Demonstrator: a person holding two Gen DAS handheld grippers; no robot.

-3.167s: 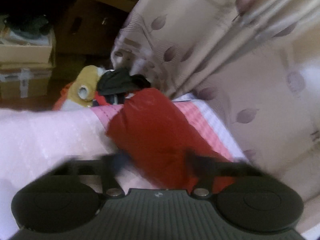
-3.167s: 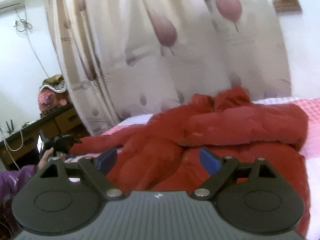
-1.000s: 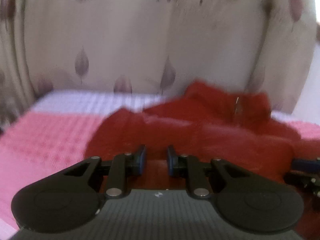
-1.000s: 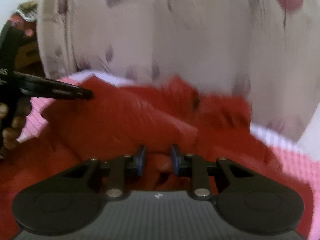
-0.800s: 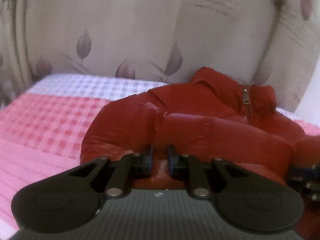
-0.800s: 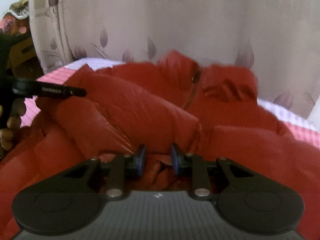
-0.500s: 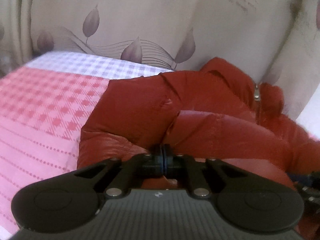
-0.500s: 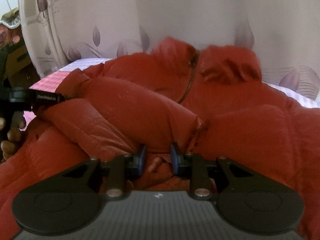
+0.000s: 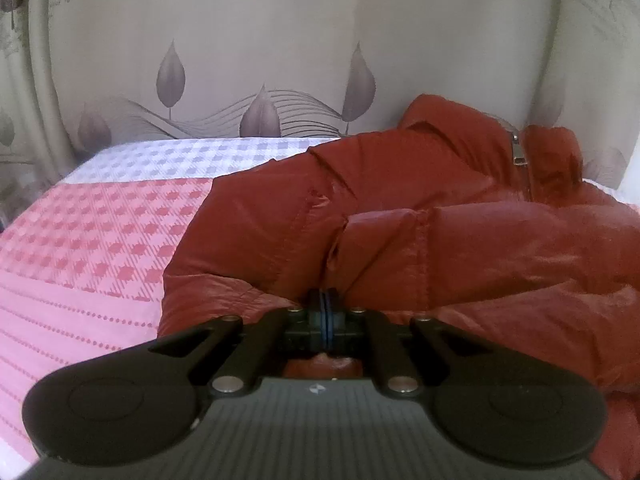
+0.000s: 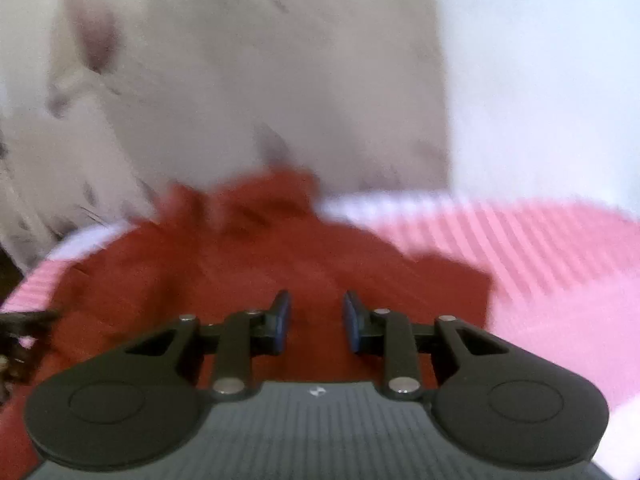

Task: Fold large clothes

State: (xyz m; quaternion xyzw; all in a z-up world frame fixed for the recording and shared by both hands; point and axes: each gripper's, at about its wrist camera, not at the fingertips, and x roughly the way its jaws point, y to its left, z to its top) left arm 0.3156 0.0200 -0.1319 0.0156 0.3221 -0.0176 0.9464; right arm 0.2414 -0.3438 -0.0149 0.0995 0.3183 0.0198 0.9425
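Your left gripper (image 9: pixel 323 305) has just pinched shut on the jacket (image 9: pixel 400 216) at lower centre; your right gripper (image 10: pixel 314 320), narrowly parted, holds nothing: fold next.

- The jacket (image 9: pixel 400 216) lies on the bed (image 9: pixel 100 240), toward its far edge, with the collar end nearest the curtain (image 9: pixel 260 40).
- Behind the bed's far edge hangs the curtain.
- My left claw (image 9: pixel 325 312) sits at the jacket's near side, under a sleeve (image 9: pixel 500 256) lying across the body.
- My right claw (image 10: pixel 316 320) hangs over the jacket; bare bed stretches to its right.
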